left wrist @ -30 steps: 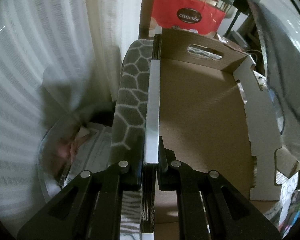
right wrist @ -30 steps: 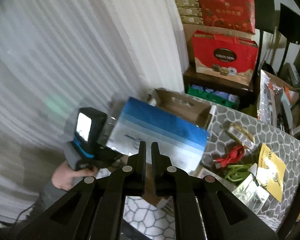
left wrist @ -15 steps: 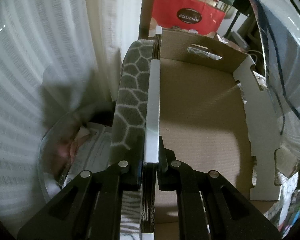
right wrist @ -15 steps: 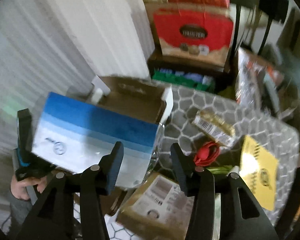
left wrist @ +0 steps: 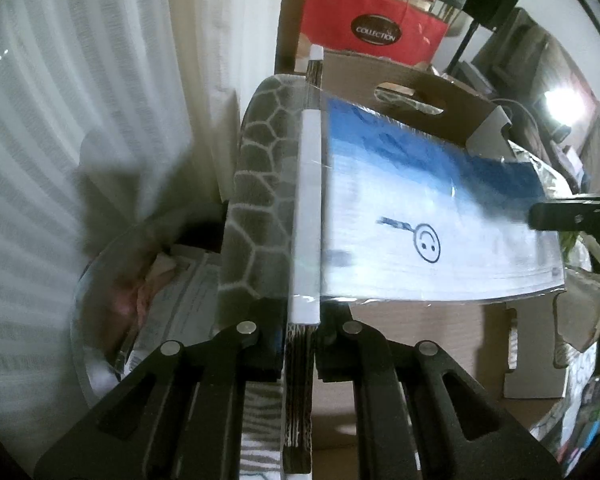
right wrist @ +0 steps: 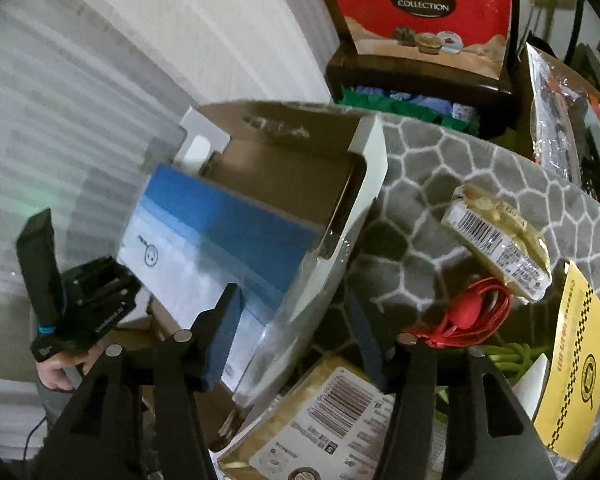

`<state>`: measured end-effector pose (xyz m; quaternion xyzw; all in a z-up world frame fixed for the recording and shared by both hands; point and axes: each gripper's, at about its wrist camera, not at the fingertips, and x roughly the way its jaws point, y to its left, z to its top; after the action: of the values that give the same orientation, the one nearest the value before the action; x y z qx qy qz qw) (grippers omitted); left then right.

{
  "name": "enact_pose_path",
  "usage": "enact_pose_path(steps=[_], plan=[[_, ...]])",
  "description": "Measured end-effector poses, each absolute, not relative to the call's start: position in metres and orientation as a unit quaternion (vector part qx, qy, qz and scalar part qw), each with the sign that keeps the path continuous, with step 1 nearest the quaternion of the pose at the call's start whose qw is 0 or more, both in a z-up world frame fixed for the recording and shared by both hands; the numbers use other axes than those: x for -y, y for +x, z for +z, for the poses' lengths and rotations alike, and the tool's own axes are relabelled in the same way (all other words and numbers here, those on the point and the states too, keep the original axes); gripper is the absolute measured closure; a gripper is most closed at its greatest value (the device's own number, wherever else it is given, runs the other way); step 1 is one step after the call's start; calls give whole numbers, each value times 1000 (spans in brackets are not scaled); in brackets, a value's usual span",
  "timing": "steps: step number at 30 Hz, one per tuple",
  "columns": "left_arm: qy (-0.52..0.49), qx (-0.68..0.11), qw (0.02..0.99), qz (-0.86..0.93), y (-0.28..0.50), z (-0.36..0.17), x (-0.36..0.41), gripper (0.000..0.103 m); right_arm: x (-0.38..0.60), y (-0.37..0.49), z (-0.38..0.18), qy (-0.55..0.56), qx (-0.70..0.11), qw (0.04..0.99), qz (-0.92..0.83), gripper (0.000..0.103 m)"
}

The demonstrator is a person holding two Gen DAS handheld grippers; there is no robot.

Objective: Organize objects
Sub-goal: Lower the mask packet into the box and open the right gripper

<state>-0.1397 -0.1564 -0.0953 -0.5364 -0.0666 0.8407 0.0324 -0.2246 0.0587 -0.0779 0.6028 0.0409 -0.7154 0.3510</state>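
Observation:
An open cardboard box stands on the table's left end, and my left gripper is shut on its white-edged side wall. A flat blue-and-white packet in clear wrap lies tilted over the box, one end against that wall. In the right wrist view the same packet reaches out of the box toward me. Its near corner sits between the jaws of my right gripper, which are closing, and the right pad stands apart from it. A hand holds the left gripper at the lower left.
The grey honeycomb tablecloth carries a gold snack pack, a red cable, a green cord, a yellow leaflet and a labelled brown parcel. A red gift bag stands behind. White curtains hang at the left.
My right gripper sank toward the table and its jaws came apart. The blue-and-white packet came down over the box and into the left wrist view. The left gripper kept still.

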Motion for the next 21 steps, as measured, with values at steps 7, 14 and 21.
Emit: enact_pose_path(steps=[7, 14, 21], plan=[[-538, 70, 33, 839, -141, -95, 156, 93, -40, -202, -69, 577, -132, 313, -743, 74], [-538, 71, 33, 839, -141, -96, 156, 93, -36, -200, -62, 567, -157, 277, -760, 68], [-542, 66, 29, 837, -142, -99, 154, 93, -39, -194, -50, 565, -138, 288, -761, 91]])
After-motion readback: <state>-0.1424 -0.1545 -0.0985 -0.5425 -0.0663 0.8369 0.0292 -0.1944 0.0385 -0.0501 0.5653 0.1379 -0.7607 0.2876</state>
